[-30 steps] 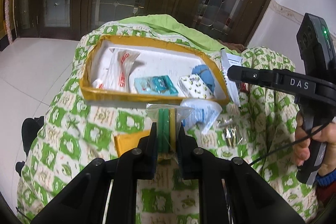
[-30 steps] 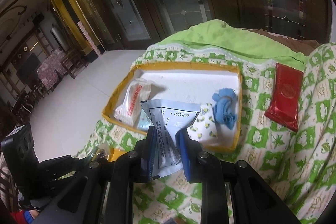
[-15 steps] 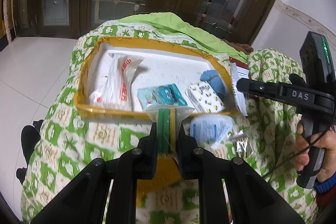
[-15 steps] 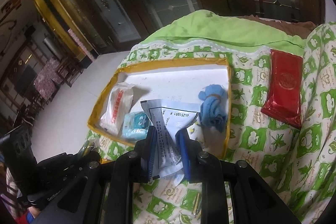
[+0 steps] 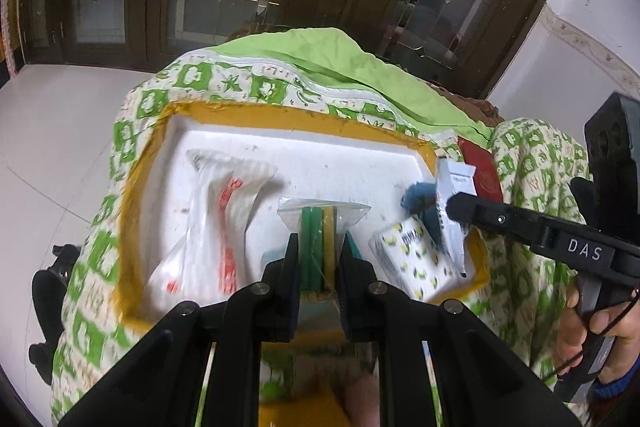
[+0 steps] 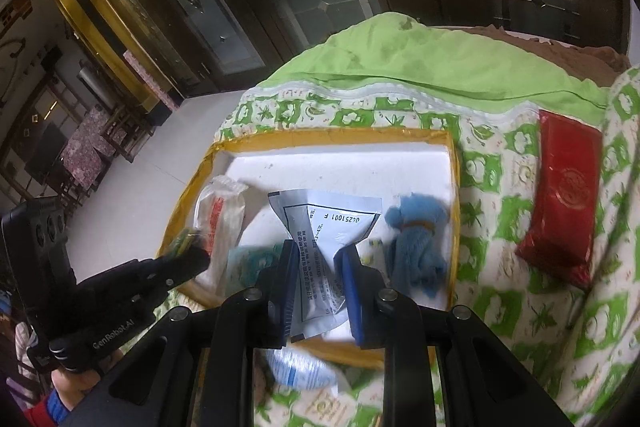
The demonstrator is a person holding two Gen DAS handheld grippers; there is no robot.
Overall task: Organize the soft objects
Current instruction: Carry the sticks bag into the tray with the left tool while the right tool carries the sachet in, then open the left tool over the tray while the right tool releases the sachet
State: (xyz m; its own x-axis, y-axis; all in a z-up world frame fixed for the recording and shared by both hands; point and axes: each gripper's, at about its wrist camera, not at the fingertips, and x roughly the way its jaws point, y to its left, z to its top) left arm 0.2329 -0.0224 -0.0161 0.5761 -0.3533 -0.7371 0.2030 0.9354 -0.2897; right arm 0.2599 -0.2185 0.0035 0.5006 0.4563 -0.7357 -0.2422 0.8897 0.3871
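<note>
A shallow white tray with a yellow rim (image 5: 280, 115) (image 6: 332, 137) lies on a green-patterned quilt. My left gripper (image 5: 318, 247) is shut on a clear bag of green and yellow strips (image 5: 320, 227), held over the tray's near side. My right gripper (image 6: 318, 255) is shut on a silver-white printed pouch (image 6: 324, 223) (image 5: 454, 187), over the tray's right part. In the tray lie a white bag with red print (image 5: 224, 223) (image 6: 220, 215), a teal packet (image 6: 248, 261), a blue cloth bundle (image 6: 416, 247) (image 5: 416, 195) and a white pack with yellow dots (image 5: 416, 263).
A red packet (image 6: 564, 195) (image 5: 482, 167) lies on the quilt right of the tray. A white-and-blue packet (image 6: 300, 367) lies on the quilt below my right gripper. A plain green cover (image 6: 420, 63) is folded behind the tray. Tiled floor drops off to the left.
Both grippers have moved forward with their loads, from over the quilt in front of the tray to over the tray itself. Neither grip has changed.
</note>
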